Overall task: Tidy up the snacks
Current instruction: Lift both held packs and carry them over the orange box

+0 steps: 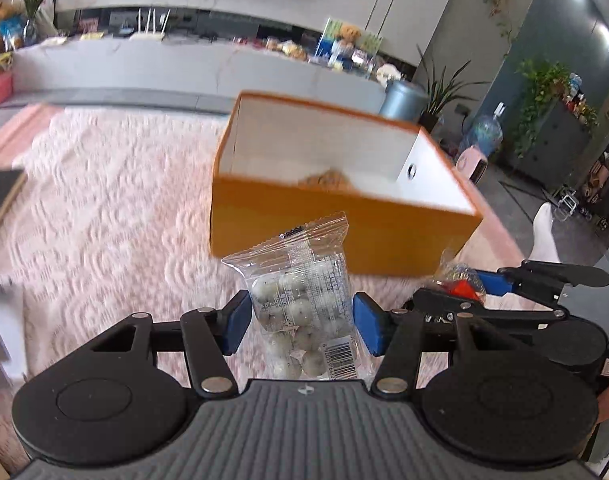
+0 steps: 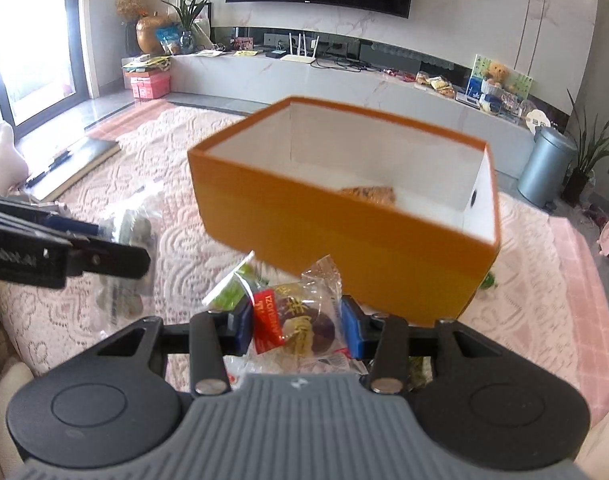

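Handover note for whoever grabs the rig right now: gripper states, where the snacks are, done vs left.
Left gripper: shut on clear bag of white speckled balls, held off the cloth.
Right gripper: shut on red-labelled clear packet, also lifted.
Orange box sits open just ahead on the pink lace cloth; one brown snack already inside.
Left to do: drop both packets in the box, then collect the green packet and other loose ones by the box.

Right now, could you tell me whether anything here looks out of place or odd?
Nothing looks damaged or spilled. The orange box sits upright and open on the pink lace cloth, with one snack inside. A green wrapped snack lies loose beside the box, not yet sorted.
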The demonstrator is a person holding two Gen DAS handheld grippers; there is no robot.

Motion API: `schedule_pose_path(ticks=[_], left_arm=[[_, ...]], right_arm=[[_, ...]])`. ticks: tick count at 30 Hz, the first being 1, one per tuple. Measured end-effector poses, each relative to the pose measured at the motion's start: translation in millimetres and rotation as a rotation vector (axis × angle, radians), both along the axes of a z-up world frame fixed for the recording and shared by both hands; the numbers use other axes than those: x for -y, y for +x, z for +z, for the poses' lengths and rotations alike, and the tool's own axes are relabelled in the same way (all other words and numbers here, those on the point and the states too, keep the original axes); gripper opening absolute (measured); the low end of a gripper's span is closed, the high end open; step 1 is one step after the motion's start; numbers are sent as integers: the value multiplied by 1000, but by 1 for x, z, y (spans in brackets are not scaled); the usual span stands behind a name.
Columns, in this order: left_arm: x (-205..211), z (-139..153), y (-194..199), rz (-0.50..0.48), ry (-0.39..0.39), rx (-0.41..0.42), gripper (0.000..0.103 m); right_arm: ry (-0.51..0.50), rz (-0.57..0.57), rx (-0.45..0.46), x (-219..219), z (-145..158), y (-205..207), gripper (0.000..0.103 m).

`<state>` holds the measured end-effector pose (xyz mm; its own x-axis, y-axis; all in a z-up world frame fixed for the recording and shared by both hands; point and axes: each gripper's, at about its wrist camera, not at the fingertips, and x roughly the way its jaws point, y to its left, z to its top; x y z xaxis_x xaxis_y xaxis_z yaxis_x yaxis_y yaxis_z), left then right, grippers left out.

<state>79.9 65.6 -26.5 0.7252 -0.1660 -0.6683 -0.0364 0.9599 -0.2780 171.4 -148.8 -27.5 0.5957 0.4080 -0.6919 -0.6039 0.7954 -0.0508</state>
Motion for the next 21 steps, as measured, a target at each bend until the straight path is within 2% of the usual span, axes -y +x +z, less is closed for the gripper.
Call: schedule_pose_path(ticks=[4, 7, 10, 15, 21], left_arm=[[1, 27, 9, -3, 48, 48, 63], [0, 46, 20, -24, 50, 82, 63], [3, 62, 32, -32, 75, 110, 63], [6, 76, 51, -53, 85, 132, 63], [13, 81, 82, -67, 144, 119, 63]], right_arm=[[-25, 9, 39, -2, 25, 8, 42], [-30, 22, 76, -4, 45, 15, 42], [-65, 41, 155, -10, 64, 22, 42], [-100, 51, 215, -19, 84, 43, 42], [-143, 46, 235, -35, 91, 77, 42]])
